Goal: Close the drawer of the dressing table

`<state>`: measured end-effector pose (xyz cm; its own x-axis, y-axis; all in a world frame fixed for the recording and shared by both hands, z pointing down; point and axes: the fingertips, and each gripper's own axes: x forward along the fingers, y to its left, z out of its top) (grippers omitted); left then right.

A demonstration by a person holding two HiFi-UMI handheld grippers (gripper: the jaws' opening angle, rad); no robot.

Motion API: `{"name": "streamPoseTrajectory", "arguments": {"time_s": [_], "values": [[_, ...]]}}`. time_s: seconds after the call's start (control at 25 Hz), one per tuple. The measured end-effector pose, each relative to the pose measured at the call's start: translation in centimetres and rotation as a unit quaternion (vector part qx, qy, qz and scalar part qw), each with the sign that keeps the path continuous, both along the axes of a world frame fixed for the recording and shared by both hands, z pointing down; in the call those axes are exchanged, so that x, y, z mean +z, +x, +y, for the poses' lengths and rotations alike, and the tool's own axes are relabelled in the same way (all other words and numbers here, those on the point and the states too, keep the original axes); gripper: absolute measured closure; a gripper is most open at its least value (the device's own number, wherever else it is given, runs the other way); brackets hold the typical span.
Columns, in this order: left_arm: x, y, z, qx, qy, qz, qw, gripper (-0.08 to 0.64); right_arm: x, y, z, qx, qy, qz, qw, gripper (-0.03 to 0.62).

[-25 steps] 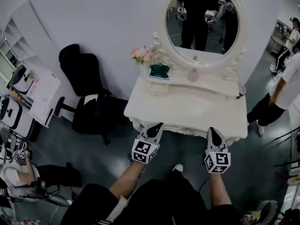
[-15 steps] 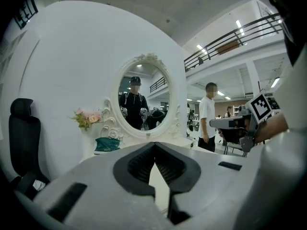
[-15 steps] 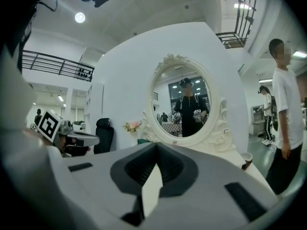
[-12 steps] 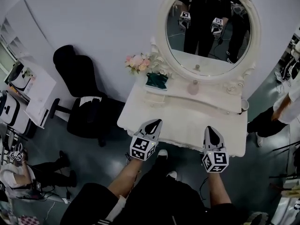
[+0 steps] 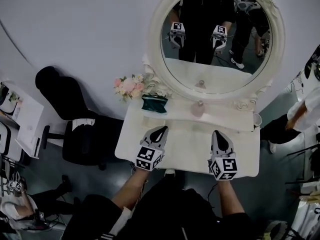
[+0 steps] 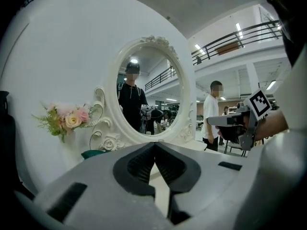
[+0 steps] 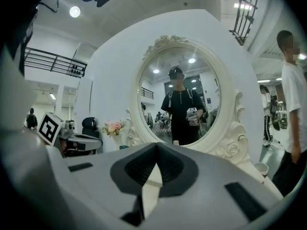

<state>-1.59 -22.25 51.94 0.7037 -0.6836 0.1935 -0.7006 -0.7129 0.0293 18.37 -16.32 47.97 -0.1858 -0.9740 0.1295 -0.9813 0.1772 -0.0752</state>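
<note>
The drawer, unseen below the tabletop (image 5: 189, 136), is not yet touched by the clenched, empty left hand-held gripper (image 5: 160, 129) or right hand-held gripper (image 5: 218, 133); its front must be pushed next.

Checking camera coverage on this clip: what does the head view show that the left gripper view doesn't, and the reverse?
Head view only: the black chair, and the left gripper seen from above, over the dressing table. Left gripper view only: that gripper's jaws pressed together with nothing between them, and a balcony railing. Both: the mirror, the pink flowers and the right gripper.
</note>
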Motion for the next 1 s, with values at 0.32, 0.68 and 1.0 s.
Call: {"name": "streamPoseTrajectory", "arguments": {"time_s": [0.32, 0.68, 1.0], "values": [[1.4, 0.3, -4.8, 0.016, -0.015, -0.009, 0.9997, 0.552, 1.0, 0.2, -4.3, 0.021, -0.01, -0.006, 1.0, 0.592], [0.9, 1.5, -7.2, -0.003, -0.013, 0.005, 0.9999, 0.552, 0.8, 1.5, -7.2, 0.006, -0.012, -0.003, 1.0, 0.592], [3.7, -0.4, -6.6, -0.038, -0.044, -0.011, 0.9983, 0.552, 2.5, 0.9, -7.6, -0.02, -0.036, -0.008, 0.999, 0.592]]}}
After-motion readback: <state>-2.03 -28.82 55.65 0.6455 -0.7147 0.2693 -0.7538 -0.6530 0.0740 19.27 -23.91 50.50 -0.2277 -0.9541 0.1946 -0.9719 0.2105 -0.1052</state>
